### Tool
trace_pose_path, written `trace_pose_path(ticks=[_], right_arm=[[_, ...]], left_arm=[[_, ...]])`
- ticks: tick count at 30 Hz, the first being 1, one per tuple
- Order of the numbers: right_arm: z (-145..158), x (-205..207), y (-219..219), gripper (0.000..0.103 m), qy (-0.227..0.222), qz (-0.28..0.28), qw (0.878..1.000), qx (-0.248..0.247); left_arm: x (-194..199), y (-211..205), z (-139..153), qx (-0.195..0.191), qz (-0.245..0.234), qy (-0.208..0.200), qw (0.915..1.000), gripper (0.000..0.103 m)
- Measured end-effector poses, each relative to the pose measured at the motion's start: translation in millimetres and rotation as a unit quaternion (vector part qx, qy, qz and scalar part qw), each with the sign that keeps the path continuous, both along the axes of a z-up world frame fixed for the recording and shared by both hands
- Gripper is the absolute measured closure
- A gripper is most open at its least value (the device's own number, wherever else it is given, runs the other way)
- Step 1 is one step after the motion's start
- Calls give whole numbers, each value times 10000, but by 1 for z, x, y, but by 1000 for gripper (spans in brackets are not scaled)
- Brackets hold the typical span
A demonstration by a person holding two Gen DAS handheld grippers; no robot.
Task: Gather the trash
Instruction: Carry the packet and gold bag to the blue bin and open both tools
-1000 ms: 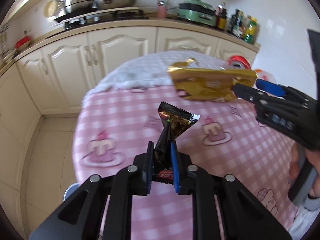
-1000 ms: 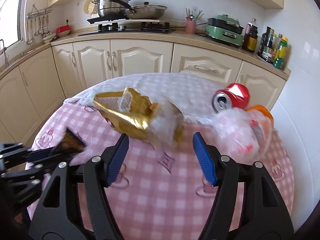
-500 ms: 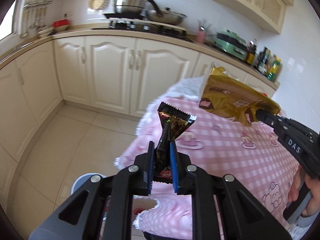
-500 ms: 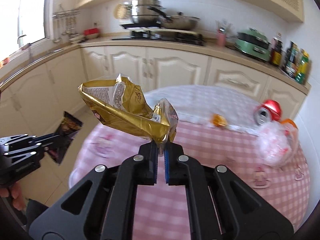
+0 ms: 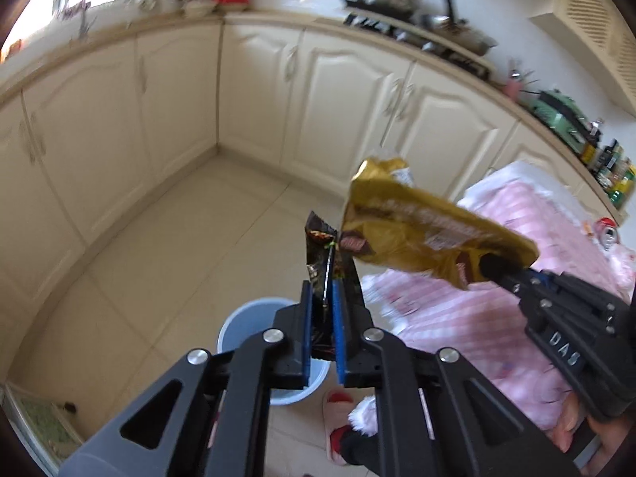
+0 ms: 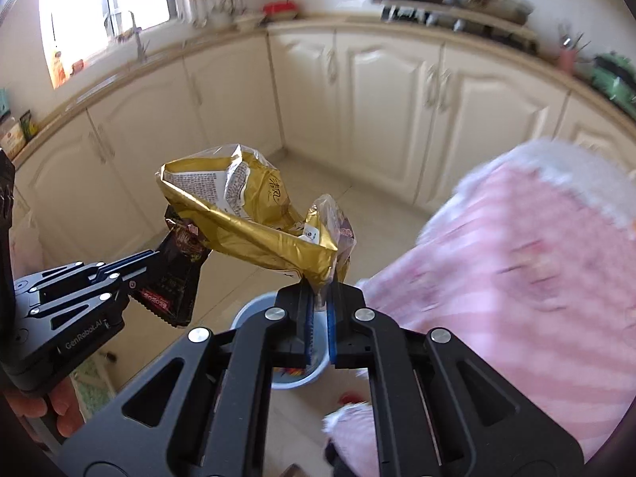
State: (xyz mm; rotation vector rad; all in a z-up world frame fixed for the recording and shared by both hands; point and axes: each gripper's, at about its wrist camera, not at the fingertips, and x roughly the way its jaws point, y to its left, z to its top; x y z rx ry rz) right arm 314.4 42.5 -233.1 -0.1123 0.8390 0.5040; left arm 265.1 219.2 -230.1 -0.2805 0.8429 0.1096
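A dark snack wrapper (image 5: 332, 254) is clamped in the closing left gripper (image 5: 322, 334). A gold snack bag (image 6: 254, 222) is pinched by the right gripper (image 6: 320, 318). Both are held above the blue bin (image 5: 238, 330), seemingly for dropping.

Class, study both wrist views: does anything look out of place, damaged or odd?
Nothing spilled. The gold bag, crumpled and torn open, hangs from the right gripper; the dark wrapper sits in the left gripper, whose jaws are closing. Both hang above the blue bin.
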Motion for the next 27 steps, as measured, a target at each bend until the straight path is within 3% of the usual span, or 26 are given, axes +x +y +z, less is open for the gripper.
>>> trace_pose_path(ticks=[7,9,13,21,27], right_arm=[[-94,33,37,97,950,15,9952,-219],[-115,42,43,97,1205,-4,9925,-202],[-155,54,56,97,1559,-53,9874,-268],[-207,64,76,97,2056,-116,9781,-299],[-225,73,83,94,2278,-151,9733,-236]], left_arm=[[31,48,-99,-567,265,847,9944,94],[40,58,-125,-812,291,1079,9904,86],[48,66,-154,-828,367,1251,9880,66],[54,71,-188,-758,460,1566,9837,63],[59,77,-201,-822,501,1698,9808,62]])
